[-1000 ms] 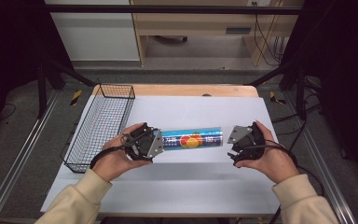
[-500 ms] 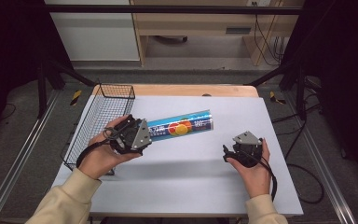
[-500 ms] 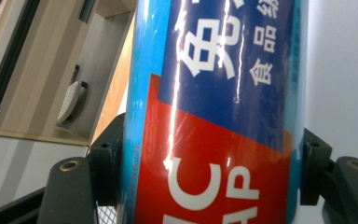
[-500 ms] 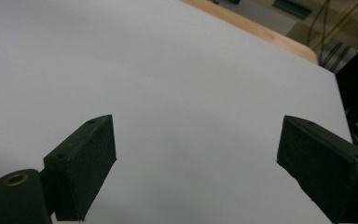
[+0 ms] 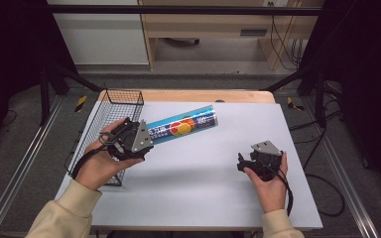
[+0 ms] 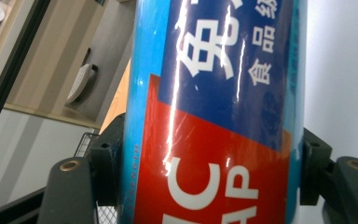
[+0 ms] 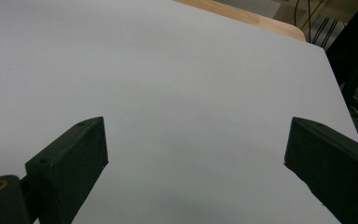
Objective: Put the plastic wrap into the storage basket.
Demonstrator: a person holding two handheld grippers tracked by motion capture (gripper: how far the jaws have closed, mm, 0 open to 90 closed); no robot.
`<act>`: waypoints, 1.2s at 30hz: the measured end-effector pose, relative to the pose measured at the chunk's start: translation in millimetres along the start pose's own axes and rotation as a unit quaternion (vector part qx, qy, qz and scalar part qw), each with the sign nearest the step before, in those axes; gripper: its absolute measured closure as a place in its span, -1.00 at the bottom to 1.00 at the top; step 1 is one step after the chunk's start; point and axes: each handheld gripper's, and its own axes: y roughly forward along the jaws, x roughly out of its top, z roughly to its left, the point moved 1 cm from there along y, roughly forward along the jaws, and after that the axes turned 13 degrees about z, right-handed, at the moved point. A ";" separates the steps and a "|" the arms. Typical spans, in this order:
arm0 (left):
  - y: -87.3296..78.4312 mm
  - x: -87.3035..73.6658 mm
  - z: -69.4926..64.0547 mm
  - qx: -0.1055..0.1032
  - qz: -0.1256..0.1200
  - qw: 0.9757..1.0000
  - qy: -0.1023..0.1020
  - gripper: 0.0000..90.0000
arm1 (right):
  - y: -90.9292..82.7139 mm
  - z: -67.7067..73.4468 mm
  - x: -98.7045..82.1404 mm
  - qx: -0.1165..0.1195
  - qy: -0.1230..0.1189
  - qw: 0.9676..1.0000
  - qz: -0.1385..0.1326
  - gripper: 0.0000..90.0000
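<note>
Left hand-held gripper (image 5: 146, 137): at about 9 o'clock on the tabletop in the high view, in the person's left hand (image 5: 101, 161). Its jaws are closed onto the near end of the blue tube; in the left gripper view a black jaw presses each side of the tube.
Blue tube (image 5: 181, 127): a long glossy wrap box or roll, blue with a red and orange mark and white lettering. It runs from the left hand-held gripper toward 1 o'clock, its far end near the middle of the tabletop's far half. Whether the far end rests on the surface or is lifted cannot be told. In the left gripper view the tube (image 6: 214, 112) stands between the jaws, blue above and red below.
Right hand-held gripper (image 5: 242, 162): at about 4 o'clock on the tabletop, in the person's right hand (image 5: 268, 181), grey three-cornered plate on top, cable trailing back along the wrist. In the right gripper view its jaws stand wide apart with bare tabletop between them, gripping nothing.
Wire basket (image 5: 110, 111): black mesh, along the tabletop's 9 to 10 o'clock edge, just beside the left hand.
Tabletop (image 5: 203, 188): pale grey sheet over a wooden top, whose edge shows at 12 o'clock.
</note>
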 end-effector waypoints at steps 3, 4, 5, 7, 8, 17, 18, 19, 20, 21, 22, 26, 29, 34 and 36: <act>0.9 -2.0 1.4 0.000 0.009 1.000 -0.006 -0.32 | -1.4 -4.2 -2.1 0.001 0.006 1.000 0.008 -0.86; 0.9 -2.0 1.4 0.000 0.009 1.000 -0.006 -0.32 | -1.4 -4.2 -2.1 0.001 0.006 1.000 0.008 -0.86; 0.7 -2.9 1.8 0.001 0.015 1.000 -0.007 -0.32 | -1.5 -5.5 -3.4 0.000 0.004 1.000 0.012 -0.86; -0.6 -5.6 2.6 0.002 0.024 1.000 -0.010 -0.32 | -2.7 -8.9 -7.0 -0.002 0.010 1.000 0.015 -0.86; -0.6 -5.6 2.6 0.002 0.024 1.000 -0.010 -0.32 | -3.3 -9.5 -8.2 -0.003 0.012 1.000 0.016 -0.86; -19.7 -20.1 9.9 0.017 0.048 0.998 -0.034 -0.32 | -4.9 -12.7 -12.8 0.005 0.019 1.000 0.017 -0.87; -19.7 -20.1 9.9 0.017 0.048 0.998 -0.034 -0.32 | -4.8 -12.0 -13.3 0.008 0.017 1.000 0.017 -0.87; -21.7 -21.9 10.2 0.020 0.049 0.998 -0.039 -0.32 | -4.4 -11.7 -13.8 0.007 0.015 1.000 0.020 -0.87; -26.2 -25.3 11.5 0.023 0.055 0.997 -0.045 -0.32 | -4.1 -11.7 -14.2 0.004 0.013 1.000 0.020 -0.87; -26.2 -25.3 11.5 0.023 0.055 0.997 -0.045 -0.32 | -4.1 -11.7 -14.2 0.004 0.013 1.000 0.020 -0.87; -28.2 -26.9 11.8 0.026 0.056 0.997 -0.049 -0.32 | -3.9 -11.6 -14.4 0.003 0.012 1.000 0.021 -0.87; -36.2 -32.8 13.1 0.031 0.062 0.996 -0.062 -0.32 | -4.0 -11.9 -15.7 -0.002 0.015 1.000 0.026 -0.86; -42.0 -36.9 13.7 0.036 0.063 0.995 -0.073 -0.32 | -5.2 -13.4 -16.3 -0.008 0.015 1.000 0.023 -0.86; -46.4 -39.4 14.7 0.037 0.063 0.994 -0.080 -0.32 | -6.0 -15.0 -16.5 -0.011 0.021 0.999 0.022 -0.86; -47.3 -40.3 14.4 0.039 0.062 0.994 -0.084 -0.32 | -5.7 -15.4 -16.8 -0.012 0.022 0.999 0.023 -0.86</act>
